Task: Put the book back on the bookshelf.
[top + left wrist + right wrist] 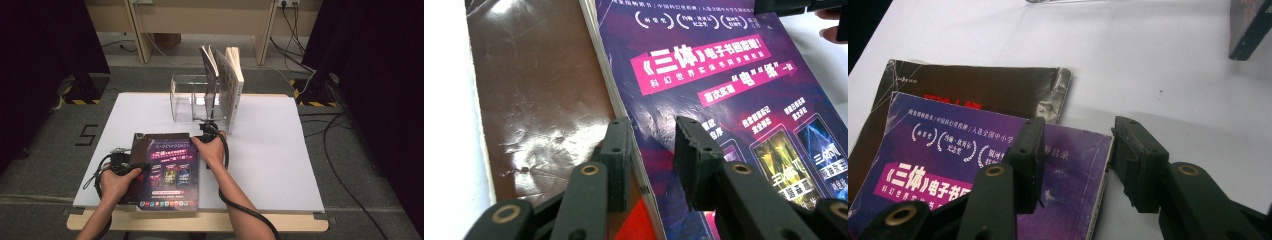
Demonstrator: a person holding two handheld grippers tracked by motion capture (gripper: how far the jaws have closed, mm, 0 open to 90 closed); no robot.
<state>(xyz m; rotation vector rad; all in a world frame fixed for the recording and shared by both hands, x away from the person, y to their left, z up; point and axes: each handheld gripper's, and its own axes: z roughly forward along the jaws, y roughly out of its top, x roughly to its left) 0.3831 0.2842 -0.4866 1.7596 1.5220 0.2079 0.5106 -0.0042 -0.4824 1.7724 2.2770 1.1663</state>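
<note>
Left tool (651, 150) straddles the purple book's (724, 100) left edge, half open; right tool (1075, 150), wide open, straddles its far corner.

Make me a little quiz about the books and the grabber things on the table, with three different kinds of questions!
1. True or false: the purple book lies on top of the brown book.
2. Which edge of the purple book does the left gripper straddle?
A. the edge next to the brown book
B. the edge nearest the clear rack
C. the edge towards bare table
3. Fill in: the two standing books lean in the clear ____.

Key
1. True.
2. A; its jaws stand apart, one on each side of that edge.
3. Rack. The right gripper, jaws apart, sits at the purple book's far corner.
</note>
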